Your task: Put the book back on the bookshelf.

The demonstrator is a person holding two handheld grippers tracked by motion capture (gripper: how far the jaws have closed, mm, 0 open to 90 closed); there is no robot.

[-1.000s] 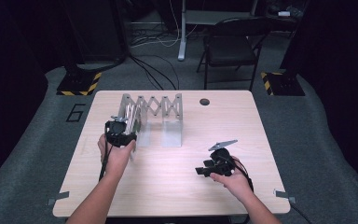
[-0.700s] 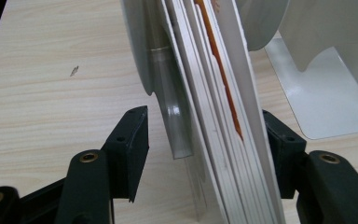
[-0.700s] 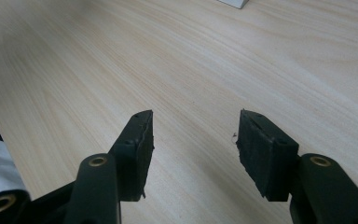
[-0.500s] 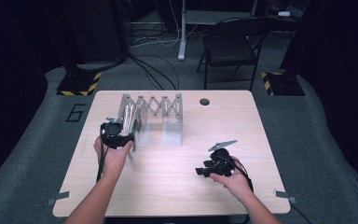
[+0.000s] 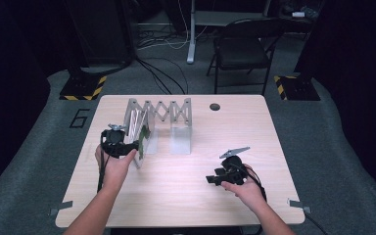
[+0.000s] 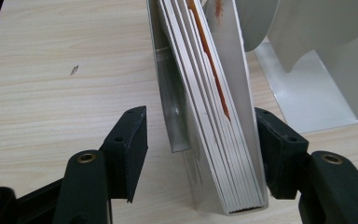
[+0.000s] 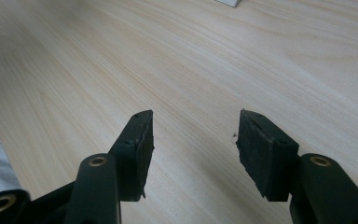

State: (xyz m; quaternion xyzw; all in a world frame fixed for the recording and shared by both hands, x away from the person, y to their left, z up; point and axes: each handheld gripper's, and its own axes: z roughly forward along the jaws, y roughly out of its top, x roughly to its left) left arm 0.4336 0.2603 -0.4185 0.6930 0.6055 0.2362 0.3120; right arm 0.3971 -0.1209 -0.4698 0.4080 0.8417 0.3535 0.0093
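White card and pale metal meet at the left end of the rack (image 5: 159,115), where a thin book (image 6: 214,116) stands on edge against the rack's left plate. The left tool (image 5: 139,144) straddles that book from the near-left side; its jaws stand apart, one touching or almost touching the book's right cover, the other with a clear gap on the left. The book's long axis runs away from the tool toward the far side, leaning a little to the left, so the jaws are set across its thickness. A squeeze here would, I judge, catch the book and perhaps the plate beside it.

The right tool (image 5: 210,179) rests well apart, low over the bare surface (image 5: 186,196) at the near right, its jaws apart with nothing between them. The left hand (image 5: 115,164) is plainly nearer.

The book's top edge is cut off in the left gripper view, its cover is unreadable, and I cannot tell whether the left jaw clears the plate.
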